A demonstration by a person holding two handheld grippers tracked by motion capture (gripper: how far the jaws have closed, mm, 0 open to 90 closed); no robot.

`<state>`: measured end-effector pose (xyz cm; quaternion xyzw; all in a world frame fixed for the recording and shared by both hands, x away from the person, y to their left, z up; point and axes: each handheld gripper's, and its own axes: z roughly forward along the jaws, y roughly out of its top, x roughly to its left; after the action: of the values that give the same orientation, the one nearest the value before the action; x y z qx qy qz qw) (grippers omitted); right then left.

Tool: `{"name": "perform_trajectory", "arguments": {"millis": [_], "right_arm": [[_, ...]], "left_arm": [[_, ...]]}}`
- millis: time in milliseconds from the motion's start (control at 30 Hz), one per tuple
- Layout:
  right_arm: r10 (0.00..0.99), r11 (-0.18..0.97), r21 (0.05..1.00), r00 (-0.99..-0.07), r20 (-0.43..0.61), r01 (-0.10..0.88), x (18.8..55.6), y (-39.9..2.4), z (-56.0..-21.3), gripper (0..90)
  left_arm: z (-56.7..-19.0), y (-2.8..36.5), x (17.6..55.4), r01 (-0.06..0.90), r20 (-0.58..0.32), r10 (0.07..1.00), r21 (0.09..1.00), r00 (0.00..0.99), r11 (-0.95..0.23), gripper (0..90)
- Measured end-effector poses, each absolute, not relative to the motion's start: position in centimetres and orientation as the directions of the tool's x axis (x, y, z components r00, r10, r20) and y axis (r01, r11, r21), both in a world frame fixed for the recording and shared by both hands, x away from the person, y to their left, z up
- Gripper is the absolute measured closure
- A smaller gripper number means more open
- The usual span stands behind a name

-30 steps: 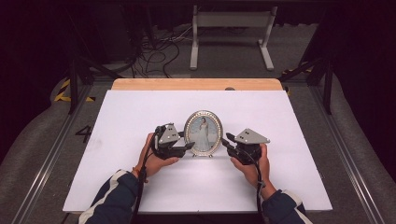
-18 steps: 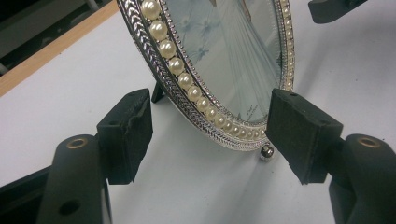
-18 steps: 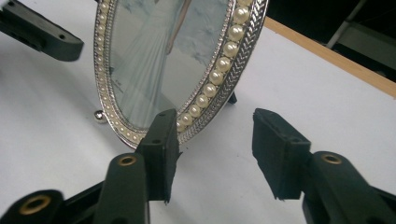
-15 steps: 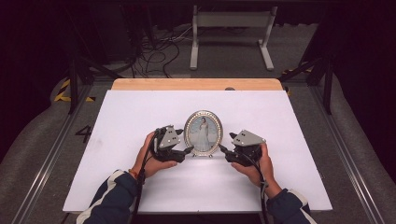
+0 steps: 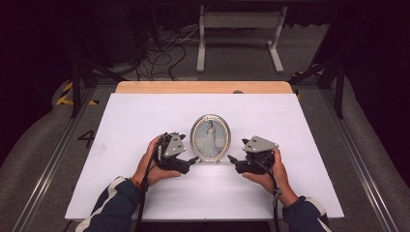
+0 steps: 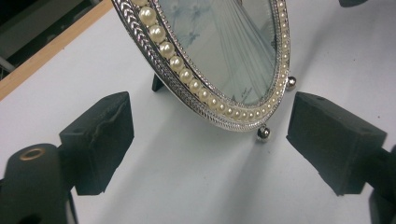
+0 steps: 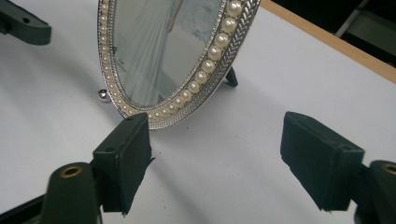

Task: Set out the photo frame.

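An oval silver picture frame (image 5: 210, 137) edged with pearls stands upright on its small ball feet at the middle of the white tabletop (image 5: 145, 116). My left gripper (image 5: 194, 159) lies low at the frame's lower left, my right gripper (image 5: 230, 158) at its lower right, both tips pointing in toward its base. Both pairs of jaws have just been opening. In the left gripper view the frame (image 6: 224, 56) rises just beyond the left gripper (image 6: 212, 128), untouched by its pads. In the right gripper view the frame (image 7: 163, 51) stands ahead of the right gripper (image 7: 219, 149), clear of its pads.
A wooden strip (image 5: 203, 87) runs along the table's far edge. Beyond it are a white stand (image 5: 239, 21) and loose cables (image 5: 159, 48) on the floor. Metal rails (image 5: 358, 159) flank the table. The tabletop is bare around the frame.
Both grippers' jaws have spread apart, letting go of the frame's sides. The frame stays standing in the same spot. The hands have hardly shifted.
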<state>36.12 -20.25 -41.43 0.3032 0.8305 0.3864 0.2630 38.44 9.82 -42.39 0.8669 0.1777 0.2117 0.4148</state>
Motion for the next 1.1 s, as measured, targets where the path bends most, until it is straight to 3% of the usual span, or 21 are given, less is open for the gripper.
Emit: {"name": "perform_trajectory", "arguments": {"millis": [267,1100], "right_arm": [[0.718,0.509,0.804,-0.667,-0.199,0.308,36.0,-21.0,-41.6,17.8],[0.720,0.543,0.797,-0.635,-0.281,0.263,33.7,-22.9,-41.4,19.7]], "left_arm": [[-42.8,10.4,38.0,0.128,0.237,0.465,0.769,0.853,-0.626,10.8],[-42.5,12.8,36.4,0.093,0.290,0.463,0.759,0.838,-0.644,9.8]]}}
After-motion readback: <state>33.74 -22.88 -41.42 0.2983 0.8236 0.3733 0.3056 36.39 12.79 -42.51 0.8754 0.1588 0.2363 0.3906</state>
